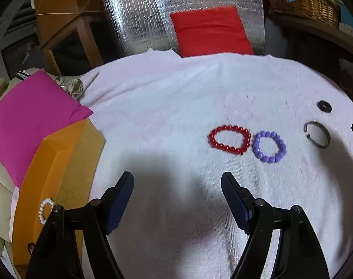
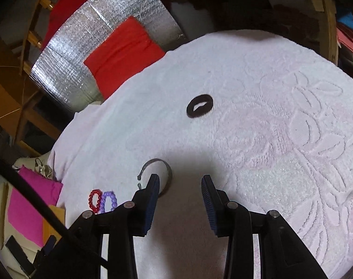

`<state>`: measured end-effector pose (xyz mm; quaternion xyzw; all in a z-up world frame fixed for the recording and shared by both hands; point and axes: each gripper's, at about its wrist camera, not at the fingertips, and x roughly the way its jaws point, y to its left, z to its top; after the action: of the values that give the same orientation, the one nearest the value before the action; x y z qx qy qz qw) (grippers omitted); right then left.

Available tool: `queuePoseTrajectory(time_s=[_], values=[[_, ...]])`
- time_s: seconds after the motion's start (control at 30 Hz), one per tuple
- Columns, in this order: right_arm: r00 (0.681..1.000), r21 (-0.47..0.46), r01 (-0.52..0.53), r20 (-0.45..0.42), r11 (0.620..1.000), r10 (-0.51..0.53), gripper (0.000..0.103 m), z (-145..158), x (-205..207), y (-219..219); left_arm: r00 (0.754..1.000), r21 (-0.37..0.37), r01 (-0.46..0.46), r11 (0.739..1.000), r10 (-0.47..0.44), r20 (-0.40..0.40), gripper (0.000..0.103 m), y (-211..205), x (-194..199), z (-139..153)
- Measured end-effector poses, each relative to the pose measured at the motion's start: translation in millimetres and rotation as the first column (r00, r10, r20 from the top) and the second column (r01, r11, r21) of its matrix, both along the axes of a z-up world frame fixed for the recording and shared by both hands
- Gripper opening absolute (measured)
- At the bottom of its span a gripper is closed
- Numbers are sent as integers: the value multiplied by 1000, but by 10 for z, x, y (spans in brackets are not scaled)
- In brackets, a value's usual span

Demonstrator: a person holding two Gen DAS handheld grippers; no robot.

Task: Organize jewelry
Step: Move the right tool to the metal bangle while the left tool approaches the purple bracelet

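1. Step in hand: sorting appears part done. 1 white bead bracelet (image 1: pixel 45 210) already lies on the orange box (image 1: pixel 60 162) at the left edge; 4 pieces remain loose on the white towel (image 1: pixel 164 116).
2. Left gripper (image 1: pixel 177 200): tongs wide apart, nothing between them, hovering over bare towel. The red bead bracelet (image 1: pixel 230 139) lies at 1 o'clock from its tips, touching or just beside the purple bead bracelet (image 1: pixel 269 147).
3. Right gripper (image 2: pixel 180 197): tongs partly apart, clamped on nothing. The open metal bangle (image 2: pixel 156 174) lies at 11 o'clock, partly behind the left finger (image 2: pixel 152 200); contact cannot be confirmed. The dark fabric ring (image 2: pixel 199 109) lies at 12 o'clock, well apart.
4. Next move, in my judgement: the left gripper advances on the red bracelet, straddles 1 side of the bead loop and closes without dragging the purple one. The right gripper must shift toward 11 o'clock to bracket the bangle's thin rim.
5. Hidden or unclear: the bangle's near arc is covered by the finger. The box interior is cut off by the left gripper's frame, so any compartments go unseen. A small ring-like item at the box's lower edge is too small to identify.
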<state>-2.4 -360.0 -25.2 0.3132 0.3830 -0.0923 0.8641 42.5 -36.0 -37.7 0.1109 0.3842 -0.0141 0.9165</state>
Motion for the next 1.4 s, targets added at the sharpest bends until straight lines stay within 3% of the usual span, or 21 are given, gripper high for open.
queuePoseTrajectory(time_s=[0.2, 0.43, 0.7, 0.8, 1.0, 1.2, 1.4], values=[[1000, 14, -28, -7, 1000, 28, 40, -42, -13, 42, 998, -37, -11, 999, 9, -55, 78, 8, 66, -84], [999, 7, -43, -22, 999, 43, 40, -68, 7, 70, 998, -69, 9, 998, -13, -64, 78, -51, 58, -90], [998, 7, -51, -33, 999, 51, 40, -94, 27, 77, 996, -60, 45, 997, -50, -77, 78, -192, 21, -121], [998, 14, -53, -32, 999, 53, 49, -94, 42, 93, 995, -59, 50, 997, -55, -88, 78, -207, 23, -141], [996, -1, -87, -29, 996, 87, 51, -104, 102, 195, 993, -57, 55, 997, -60, -98, 78, -206, 28, -152], [987, -83, -155, -52, 984, 151, 60, -193, 258, 405, 993, -59, 49, 997, -55, -105, 78, -156, 46, -153], [977, -239, -215, -58, 947, 207, 71, -257, 369, 606, 992, -87, 43, 995, -54, -118, 78, -132, 76, -161]])
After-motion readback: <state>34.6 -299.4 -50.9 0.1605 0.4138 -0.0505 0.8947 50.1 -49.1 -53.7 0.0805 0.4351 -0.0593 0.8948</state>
